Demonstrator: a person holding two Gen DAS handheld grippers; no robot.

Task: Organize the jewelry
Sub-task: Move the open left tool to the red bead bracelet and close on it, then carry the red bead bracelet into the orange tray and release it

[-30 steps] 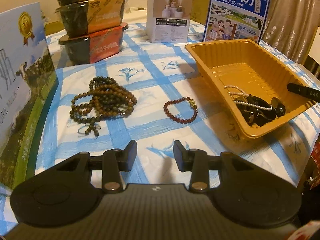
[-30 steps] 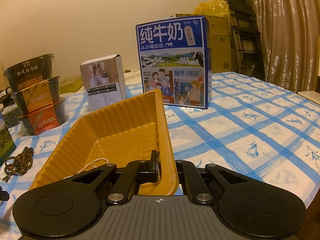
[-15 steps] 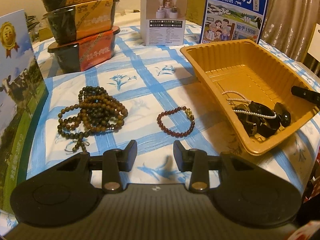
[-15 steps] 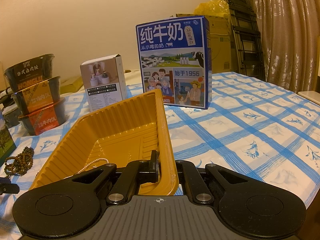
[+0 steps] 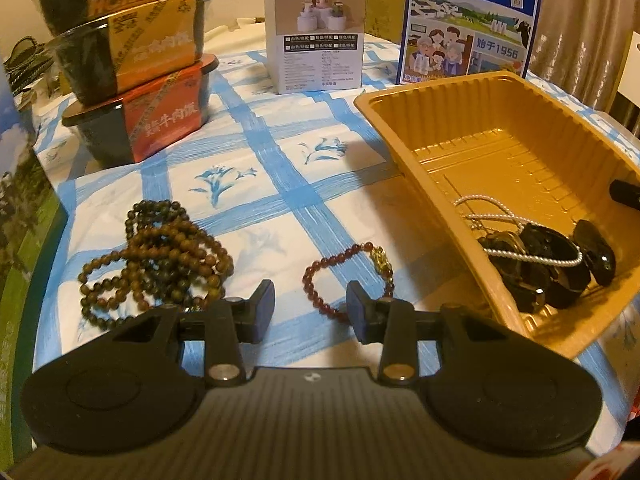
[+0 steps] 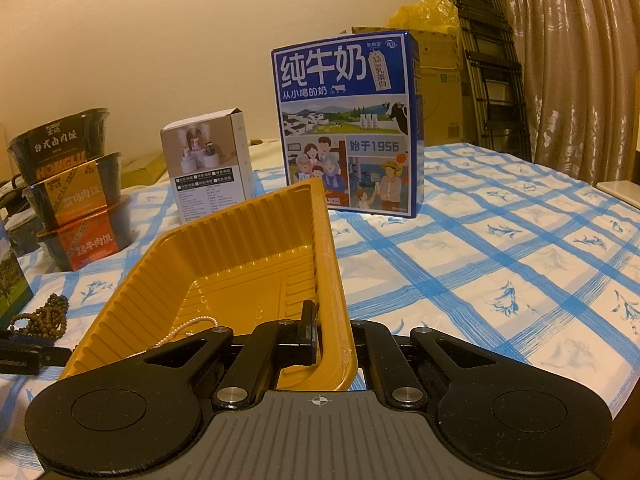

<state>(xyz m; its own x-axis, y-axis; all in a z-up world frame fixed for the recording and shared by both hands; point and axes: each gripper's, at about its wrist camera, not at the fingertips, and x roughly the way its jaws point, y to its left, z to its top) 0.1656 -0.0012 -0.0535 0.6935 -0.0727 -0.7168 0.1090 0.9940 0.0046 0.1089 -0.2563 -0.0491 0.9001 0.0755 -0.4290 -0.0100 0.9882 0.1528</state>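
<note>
My left gripper (image 5: 311, 307) is open at a middle width and holds nothing. Between its 2 fingers, and a little ahead of them, lies the red bead bracelet (image 5: 347, 278) on the checked tablecloth (image 5: 256, 168). I have been bringing this gripper closer to it, because the bracelet sat farther ahead a moment ago. The near arc of the bracelet is now just beside my right fingertip (image 5: 362, 312) and partly hidden behind it, so I cannot tell if they touch.

The bracelet is a flat loop, slightly longer from front-left to back-right, with its gold charm on the far right side. I judge that I must go a little forward and down, so that 1 strand of the loop comes between the pads, and then close.

To the left of the fingers lies the brown bead necklace (image 5: 160, 256) in a loose pile, near but apart from the bracelet.

My right gripper (image 6: 335, 338) is closed on the near wall of the yellow tray (image 6: 224, 240), with 1 finger inside and 1 outside. It keeps the tray in its place. In the tray I see a pearl chain (image 5: 516, 232) and some black pieces (image 5: 548, 268).

The left gripper is clearly the nearer one for the bracelet, and the tray is just to the right of it.
</note>
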